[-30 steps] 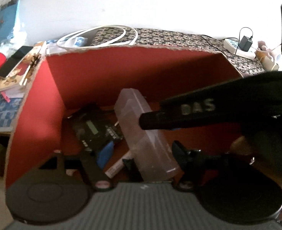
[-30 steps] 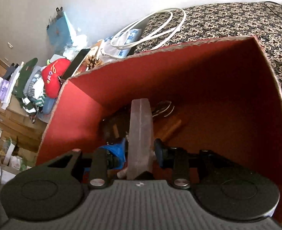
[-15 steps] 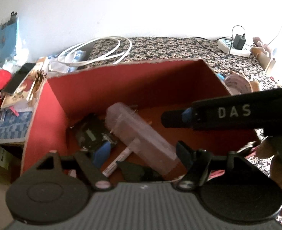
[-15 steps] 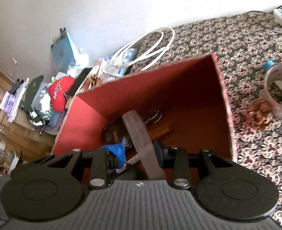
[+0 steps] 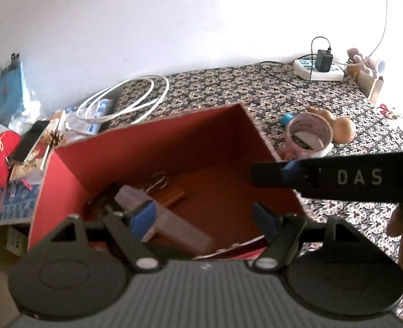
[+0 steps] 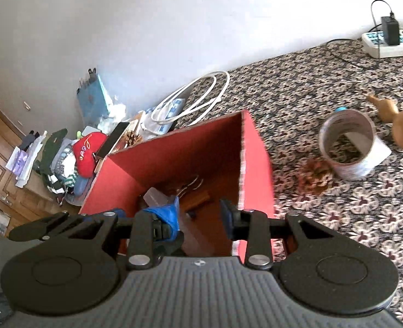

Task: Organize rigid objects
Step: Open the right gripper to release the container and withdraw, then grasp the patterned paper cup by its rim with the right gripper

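1. Left wrist view: the left claw (image 5: 202, 216) tilts downward above a red box (image 5: 152, 150) standing on a floral-patterned surface (image 5: 256, 93). Its jaws are opening, wide apart, with nothing pressed between them.
2. A clear plastic case (image 5: 163, 218) lies slanted inside the box, just beside the left finger, on top of dark clutter.
3. The other gripper's black body crosses the right side, labelled "DAS", pointing toward the box's right wall.
4. Right wrist view: the right claw (image 6: 198, 214) angles down over the box's near right corner, jaws apart and empty.
5. To the right of the box, on the patterned surface, stand a tape roll (image 6: 347, 147) and a gourd (image 6: 401, 128).
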